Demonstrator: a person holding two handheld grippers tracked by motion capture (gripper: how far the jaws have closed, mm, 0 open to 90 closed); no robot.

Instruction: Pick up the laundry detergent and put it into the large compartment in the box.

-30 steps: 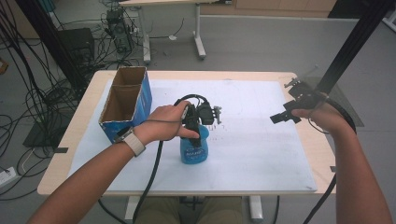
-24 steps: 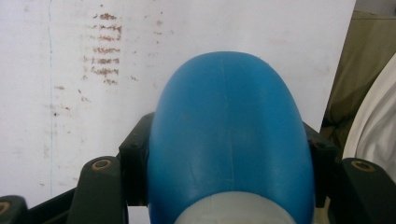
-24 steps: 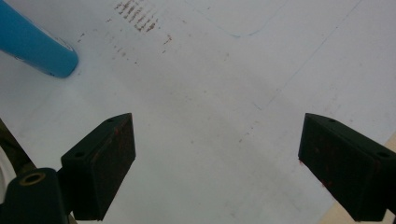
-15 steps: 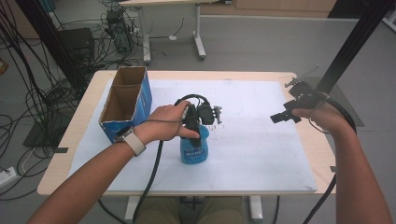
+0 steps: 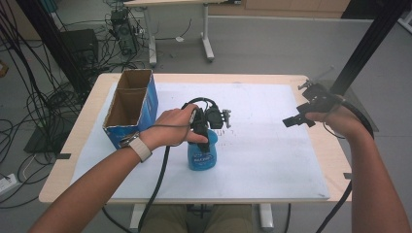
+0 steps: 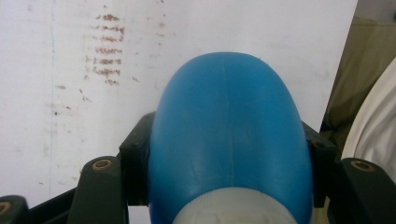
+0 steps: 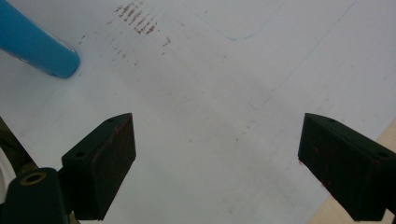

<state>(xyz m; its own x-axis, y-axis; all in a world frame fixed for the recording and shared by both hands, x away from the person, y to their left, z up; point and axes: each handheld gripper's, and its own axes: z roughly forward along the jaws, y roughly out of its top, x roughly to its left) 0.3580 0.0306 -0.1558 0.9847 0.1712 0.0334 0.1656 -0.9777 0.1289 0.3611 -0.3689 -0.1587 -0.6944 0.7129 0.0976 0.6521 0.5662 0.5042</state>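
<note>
The left gripper (image 5: 201, 127) is clamping a blue bottle (image 5: 202, 154) from above, its jaws pressing against the bottle's two sides just below the pale cap, as the left gripper view is showing. The bottle (image 6: 229, 140) is standing upright on the white mat (image 5: 272, 160), near the middle of the table (image 5: 87, 141) and a little toward the person's side, with the left hand (image 5: 172, 127) wrapping around the gripper over it. A cardboard box (image 5: 130, 106) (open at the top, blue on its outer wall) is sitting to the left of the bottle, near but not touching it. The right gripper (image 5: 303, 114) is hovering over the mat's right edge, well apart from the bottle, with its jaws standing wide apart and nothing between them. In the right gripper view the bottle (image 7: 37, 44) is lying across the upper left corner, with faint brown marks (image 7: 137, 18) on the mat beside it.
</note>
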